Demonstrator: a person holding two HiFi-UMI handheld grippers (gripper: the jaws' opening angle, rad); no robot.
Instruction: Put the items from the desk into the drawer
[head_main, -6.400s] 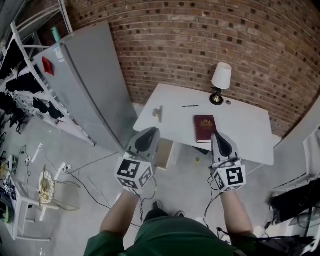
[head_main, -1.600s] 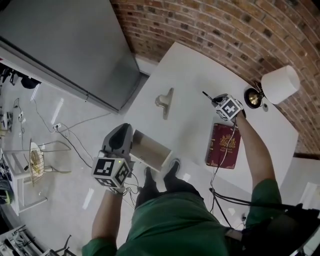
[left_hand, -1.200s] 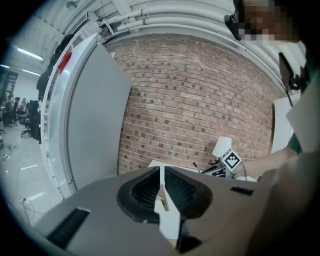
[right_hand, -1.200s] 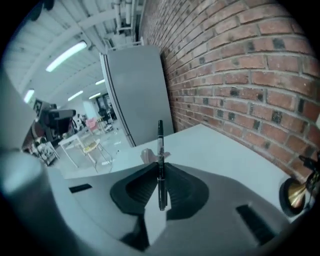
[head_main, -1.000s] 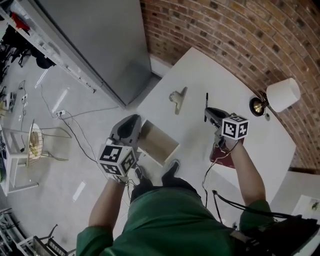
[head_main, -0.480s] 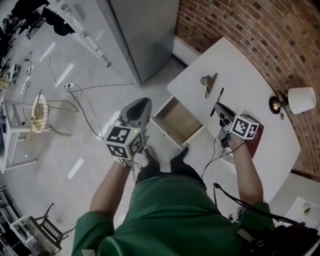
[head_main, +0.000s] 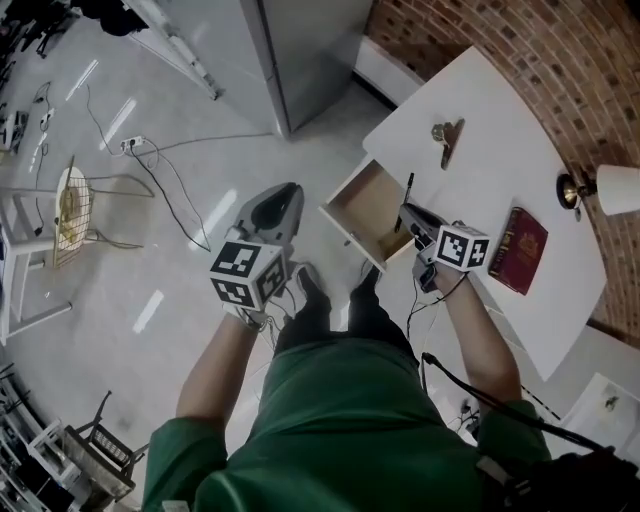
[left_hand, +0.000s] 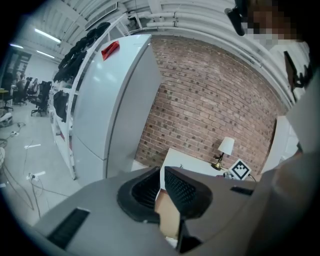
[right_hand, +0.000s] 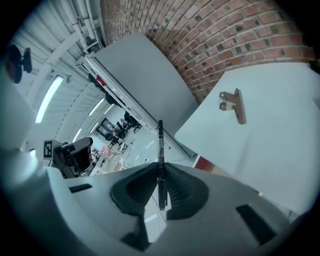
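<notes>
**Swinging the pen off the white desk (head_main: 490, 170) and over to the open drawer (head_main: 365, 205)**

Not reaching out near the lamp (head_main: 618, 188) like a second or so back, now pulling in and hanging the right gripper (head_main: 412, 218) right at the drawer's desk-side edge, forearm tucked close to the body. Clamping hard on the black pen (head_main: 408, 185) around mid-barrel, most of it poking out past the jaws. Parking the left gripper (head_main: 283, 200) over the floor just beside the drawer, jaws all but together, gripping nothing. Probably getting item one in shortly, just needing a release over the wooden bottom. Leaving the red book (head_main: 520, 250) and binder clip (head_main: 447, 140) on the desk for later.
</notes>
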